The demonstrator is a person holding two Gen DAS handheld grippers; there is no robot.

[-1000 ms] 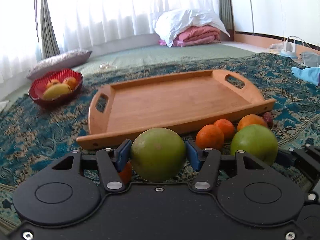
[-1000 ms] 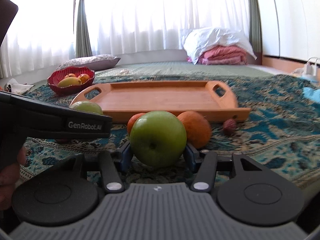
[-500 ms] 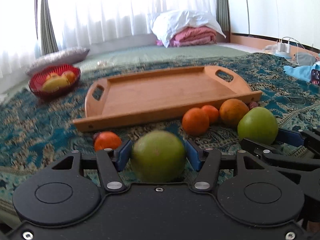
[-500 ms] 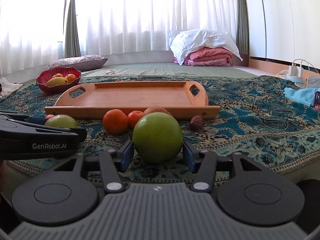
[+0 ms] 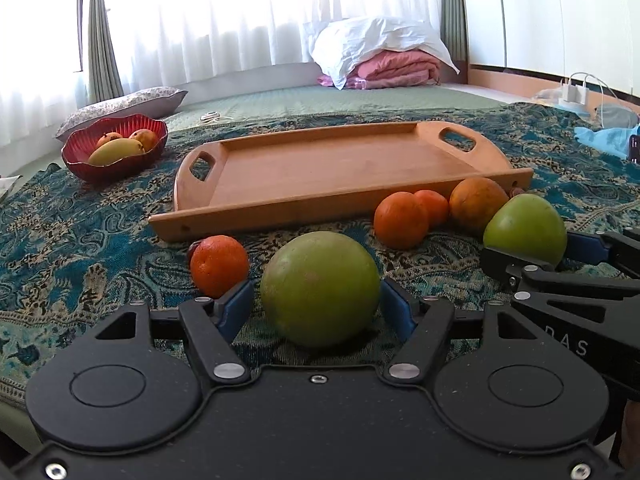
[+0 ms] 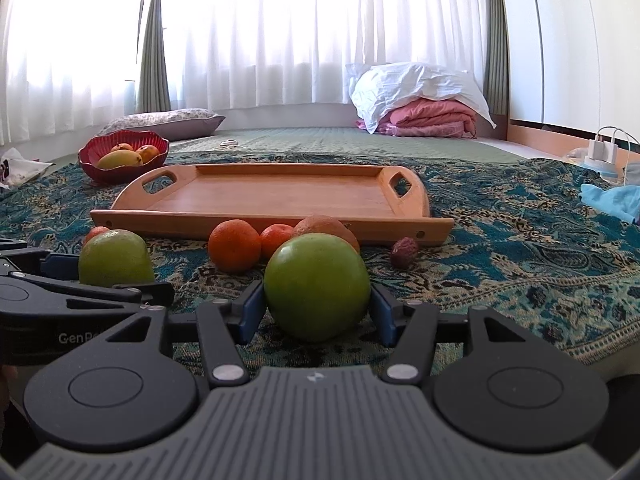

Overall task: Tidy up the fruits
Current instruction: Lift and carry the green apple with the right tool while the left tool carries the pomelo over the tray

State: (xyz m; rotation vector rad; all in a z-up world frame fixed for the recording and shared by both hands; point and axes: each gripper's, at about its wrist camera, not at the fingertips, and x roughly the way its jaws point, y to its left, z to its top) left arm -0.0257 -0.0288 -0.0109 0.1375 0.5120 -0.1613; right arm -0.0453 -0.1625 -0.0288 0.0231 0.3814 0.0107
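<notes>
Grippers (both) (image 5: 318,304) (image 6: 316,308), green fruit (image 5: 320,288) (image 6: 317,286) clamped between

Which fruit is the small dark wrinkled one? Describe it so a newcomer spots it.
Find the long wooden tray on the teal patterned cloth. Just before its front right corner lies the small dark reddish wrinkled fruit, alone on the cloth. Unlike the smooth round orange fruits to its left, it is tiny, shrivelled and brownish.

Both wrist views — low, facing tray (image 5: 336,168).

Oranges (image 6: 234,245) before tray (image 6: 272,222)
</notes>
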